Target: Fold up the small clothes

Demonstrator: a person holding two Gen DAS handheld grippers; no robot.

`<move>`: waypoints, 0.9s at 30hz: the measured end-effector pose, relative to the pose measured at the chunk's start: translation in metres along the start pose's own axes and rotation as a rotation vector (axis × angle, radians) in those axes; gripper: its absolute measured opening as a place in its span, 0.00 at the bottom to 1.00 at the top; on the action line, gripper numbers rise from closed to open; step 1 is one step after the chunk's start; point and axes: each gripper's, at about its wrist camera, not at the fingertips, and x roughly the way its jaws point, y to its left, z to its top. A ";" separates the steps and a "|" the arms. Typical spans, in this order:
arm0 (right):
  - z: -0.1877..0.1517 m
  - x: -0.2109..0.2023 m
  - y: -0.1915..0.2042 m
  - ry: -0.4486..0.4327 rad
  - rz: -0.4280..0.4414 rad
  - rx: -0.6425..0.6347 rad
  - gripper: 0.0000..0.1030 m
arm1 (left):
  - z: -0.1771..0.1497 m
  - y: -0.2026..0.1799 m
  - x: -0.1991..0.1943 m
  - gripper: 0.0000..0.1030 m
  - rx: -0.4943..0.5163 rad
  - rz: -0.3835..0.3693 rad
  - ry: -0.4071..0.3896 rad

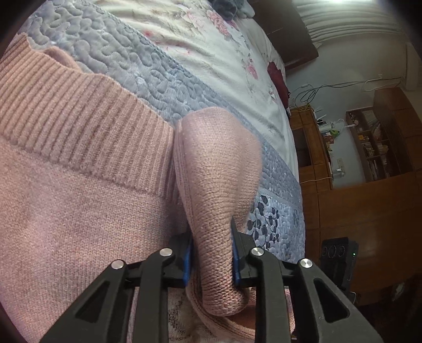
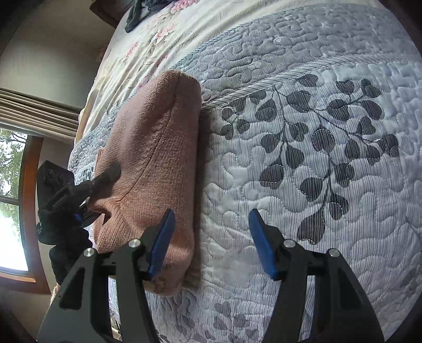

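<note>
A pink knitted sweater (image 1: 66,190) lies on the quilted bed cover (image 1: 110,60), its ribbed hem running across the left wrist view. My left gripper (image 1: 211,253) is shut on a bunched fold of the sweater, which bulges up between the blue pads (image 1: 238,253). In the right wrist view the same sweater (image 2: 150,158) sits folded to the left, with the left gripper (image 2: 84,208) pinching its far side. My right gripper (image 2: 211,242) stands open, its left pad (image 2: 162,242) against the sweater's near edge and its right pad over bare quilt (image 2: 316,184).
The bed carries a floral sheet (image 1: 211,39) beyond the quilt, with dark clothes (image 2: 137,13) near the far end. Wooden shelving (image 1: 369,147) and cables stand past the bed's right edge. A window (image 2: 13,198) is on the left of the right wrist view.
</note>
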 end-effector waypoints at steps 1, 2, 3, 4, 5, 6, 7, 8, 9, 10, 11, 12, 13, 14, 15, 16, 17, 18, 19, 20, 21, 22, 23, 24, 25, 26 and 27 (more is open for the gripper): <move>0.000 0.000 0.002 -0.001 -0.002 -0.004 0.57 | -0.001 -0.004 -0.006 0.21 0.013 -0.012 -0.011; -0.002 -0.001 0.003 -0.001 -0.002 -0.005 0.57 | -0.002 -0.009 -0.014 0.20 0.031 -0.017 -0.023; -0.003 -0.001 0.004 -0.001 0.001 -0.006 0.57 | -0.002 -0.013 -0.022 0.20 0.051 -0.016 -0.037; -0.003 -0.001 0.006 -0.001 0.005 -0.007 0.57 | -0.002 -0.016 -0.030 0.20 0.067 -0.016 -0.051; -0.004 0.000 0.008 0.001 0.009 -0.009 0.57 | -0.002 -0.018 -0.039 0.20 0.078 -0.019 -0.065; -0.005 0.002 0.009 0.004 0.011 -0.012 0.57 | 0.001 -0.019 -0.047 0.20 0.086 -0.022 -0.076; -0.007 0.003 0.012 0.007 0.013 -0.016 0.57 | 0.002 -0.019 -0.057 0.20 0.092 -0.024 -0.086; -0.008 0.004 0.014 0.010 0.016 -0.022 0.57 | 0.006 -0.018 -0.067 0.20 0.094 -0.024 -0.095; -0.010 0.006 0.018 0.014 0.018 -0.029 0.57 | 0.009 -0.016 -0.077 0.19 0.097 -0.021 -0.106; -0.010 0.008 0.021 0.018 0.019 -0.037 0.57 | 0.012 -0.015 -0.086 0.18 0.101 -0.015 -0.118; -0.011 0.009 0.025 0.020 0.020 -0.047 0.57 | 0.015 -0.011 -0.097 0.17 0.103 -0.008 -0.131; -0.013 0.011 0.029 0.022 0.020 -0.056 0.57 | 0.017 -0.006 -0.108 0.16 0.101 0.000 -0.144; -0.014 0.013 0.033 0.025 0.023 -0.065 0.57 | 0.021 -0.001 -0.119 0.15 0.096 0.009 -0.156; -0.015 0.016 0.038 0.029 0.028 -0.073 0.57 | 0.024 0.005 -0.127 0.15 0.092 0.022 -0.165; -0.018 0.018 0.041 0.033 0.034 -0.081 0.57 | 0.028 0.011 -0.136 0.15 0.089 0.036 -0.174; -0.019 0.021 0.045 0.038 0.040 -0.089 0.57 | 0.031 0.017 -0.143 0.15 0.083 0.047 -0.182; -0.019 0.025 0.051 0.045 0.045 -0.096 0.57 | 0.034 0.025 -0.150 0.15 0.073 0.051 -0.187; -0.019 0.029 0.056 0.052 0.051 -0.104 0.57 | 0.037 0.032 -0.156 0.14 0.061 0.051 -0.193; -0.020 0.033 0.062 0.058 0.059 -0.113 0.57 | 0.040 0.041 -0.162 0.14 0.048 0.056 -0.198; -0.021 0.038 0.068 0.065 0.064 -0.123 0.57 | 0.042 0.049 -0.168 0.14 0.038 0.067 -0.202; -0.023 0.042 0.074 0.070 0.068 -0.134 0.57 | 0.044 0.057 -0.172 0.14 0.027 0.076 -0.206; -0.026 0.045 0.079 0.075 0.072 -0.142 0.57 | 0.045 0.066 -0.177 0.14 0.014 0.082 -0.212; -0.027 0.049 0.084 0.081 0.080 -0.151 0.57 | 0.047 0.074 -0.181 0.14 0.003 0.091 -0.218; -0.029 0.052 0.087 0.086 0.088 -0.157 0.57 | 0.048 0.082 -0.185 0.14 -0.004 0.106 -0.228; -0.030 0.056 0.091 0.092 0.095 -0.163 0.57 | 0.048 0.091 -0.189 0.13 -0.012 0.117 -0.240; -0.032 0.058 0.095 0.096 0.100 -0.167 0.57 | 0.048 0.099 -0.194 0.13 -0.023 0.123 -0.251; -0.033 0.061 0.098 0.099 0.106 -0.171 0.58 | 0.049 0.108 -0.197 0.10 -0.033 0.128 -0.258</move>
